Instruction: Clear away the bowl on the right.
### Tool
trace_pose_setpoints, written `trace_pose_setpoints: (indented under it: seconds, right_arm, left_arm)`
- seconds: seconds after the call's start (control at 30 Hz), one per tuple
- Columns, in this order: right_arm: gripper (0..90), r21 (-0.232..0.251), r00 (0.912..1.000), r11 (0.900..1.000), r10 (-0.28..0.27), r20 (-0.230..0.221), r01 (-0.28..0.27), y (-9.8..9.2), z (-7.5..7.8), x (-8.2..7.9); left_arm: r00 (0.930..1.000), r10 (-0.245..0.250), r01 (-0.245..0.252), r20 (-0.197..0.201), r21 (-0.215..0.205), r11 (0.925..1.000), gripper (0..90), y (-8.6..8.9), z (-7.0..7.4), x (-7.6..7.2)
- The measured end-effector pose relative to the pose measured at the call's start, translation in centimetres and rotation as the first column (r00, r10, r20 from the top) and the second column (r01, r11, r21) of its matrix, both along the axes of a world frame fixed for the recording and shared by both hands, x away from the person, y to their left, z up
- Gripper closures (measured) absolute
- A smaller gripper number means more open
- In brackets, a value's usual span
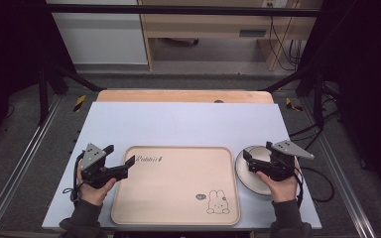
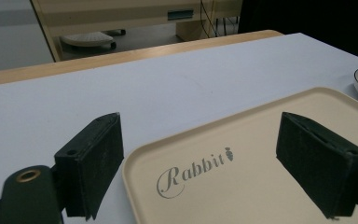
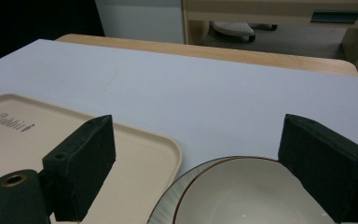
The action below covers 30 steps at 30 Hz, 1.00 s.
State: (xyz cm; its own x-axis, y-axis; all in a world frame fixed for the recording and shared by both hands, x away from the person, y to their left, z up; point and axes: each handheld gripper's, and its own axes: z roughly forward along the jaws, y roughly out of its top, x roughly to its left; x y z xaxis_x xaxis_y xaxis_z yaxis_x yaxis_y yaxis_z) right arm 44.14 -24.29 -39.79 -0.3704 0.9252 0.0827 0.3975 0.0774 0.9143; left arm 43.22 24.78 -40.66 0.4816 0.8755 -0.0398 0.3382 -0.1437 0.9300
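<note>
A beige tray point(image 1: 178, 168) printed with "Rabbit" and a bunny drawing lies in the middle of the table near the front edge. My left gripper point(image 1: 120, 159) is open over the tray's near left corner; in the left gripper view its jaws straddle that corner of the tray point(image 2: 261, 154). A white bowl point(image 1: 250, 173) with a dark rim sits just right of the tray. My right gripper point(image 1: 255, 154) hovers open above the bowl point(image 3: 251, 196), nothing between its jaws. The tray point(image 3: 140, 168) edge lies left of the bowl there.
A pale blue mat point(image 1: 178, 124) covers the wooden table point(image 1: 183, 95). Black frame posts stand at both sides, cables trail on the floor at right. Wooden furniture stands beyond the table.
</note>
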Motion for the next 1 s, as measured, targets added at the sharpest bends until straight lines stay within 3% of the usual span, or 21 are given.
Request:
trace_pose_setpoints:
  seconds: [0.5, 1.0]
  right_arm:
    - [13.4, -0.021, 0.9978, 0.999, -0.045, -0.050, 0.044, -1.6, 0.1, 0.2]
    - [16.8, -0.035, 0.9882, 0.992, -0.122, -0.092, 0.120, -3.7, -0.4, 0.5]
  left_arm:
    - [1.0000, -0.001, 0.001, -0.004, 0.007, 1.0000, 14.3, 0.0, -0.1, 0.1]
    - [1.0000, 0.000, 0.001, -0.007, 0.009, 1.0000, 14.3, 0.0, -0.2, 0.1]
